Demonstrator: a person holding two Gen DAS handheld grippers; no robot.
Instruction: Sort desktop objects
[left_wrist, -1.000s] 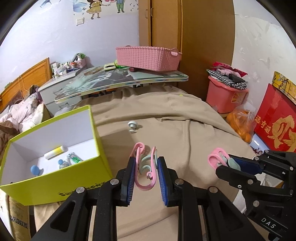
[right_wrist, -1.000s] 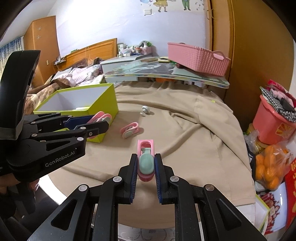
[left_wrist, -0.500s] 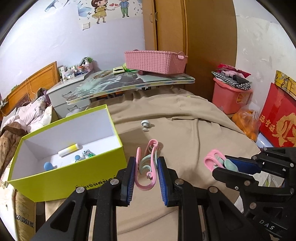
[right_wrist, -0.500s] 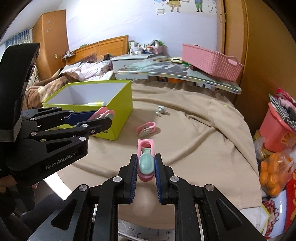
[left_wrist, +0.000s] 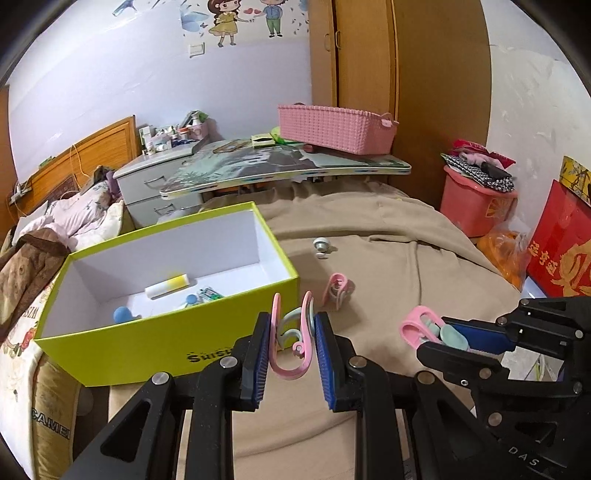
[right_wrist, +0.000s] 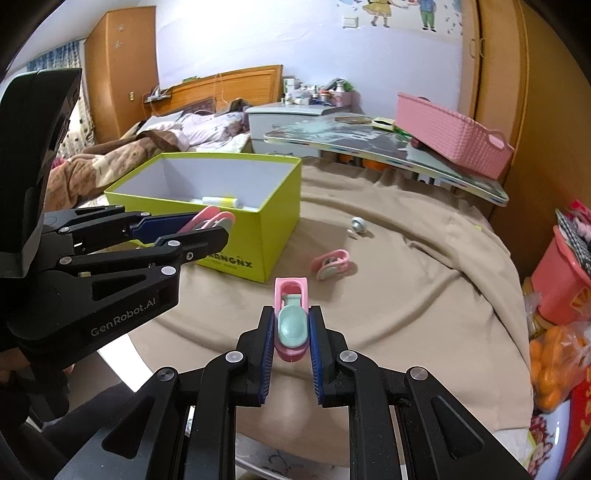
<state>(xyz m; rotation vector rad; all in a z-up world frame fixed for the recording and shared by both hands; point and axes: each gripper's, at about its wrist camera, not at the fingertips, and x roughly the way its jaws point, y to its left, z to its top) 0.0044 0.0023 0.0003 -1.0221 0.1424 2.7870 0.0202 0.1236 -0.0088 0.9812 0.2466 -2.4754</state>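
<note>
My left gripper (left_wrist: 291, 334) is shut on a pink and mint clip (left_wrist: 293, 341), held just in front of the lime-green open box (left_wrist: 155, 343). My right gripper (right_wrist: 291, 332) is shut on a second pink and mint clip (right_wrist: 292, 321); that clip (left_wrist: 424, 328) also shows in the left wrist view, at lower right. A third pink clip (right_wrist: 330, 264) lies on the beige cloth beside the box's corner. Farther back on the cloth sits a small silver-white knob (right_wrist: 357, 225). Inside the box lie a white and yellow tube (left_wrist: 167, 286) and small blue items.
The round table is covered by a beige cloth (left_wrist: 388, 258). Behind it a printed board (left_wrist: 288, 166) carries a pink woven basket (left_wrist: 334, 127). A red bin (left_wrist: 476, 205) and a bag of oranges (right_wrist: 554, 354) stand to the right; a bed lies to the left.
Both grippers, each still holding its clip, have shifted left toward the green box, which now appears larger and nearer. The loose clip and knob have stayed in place.
</note>
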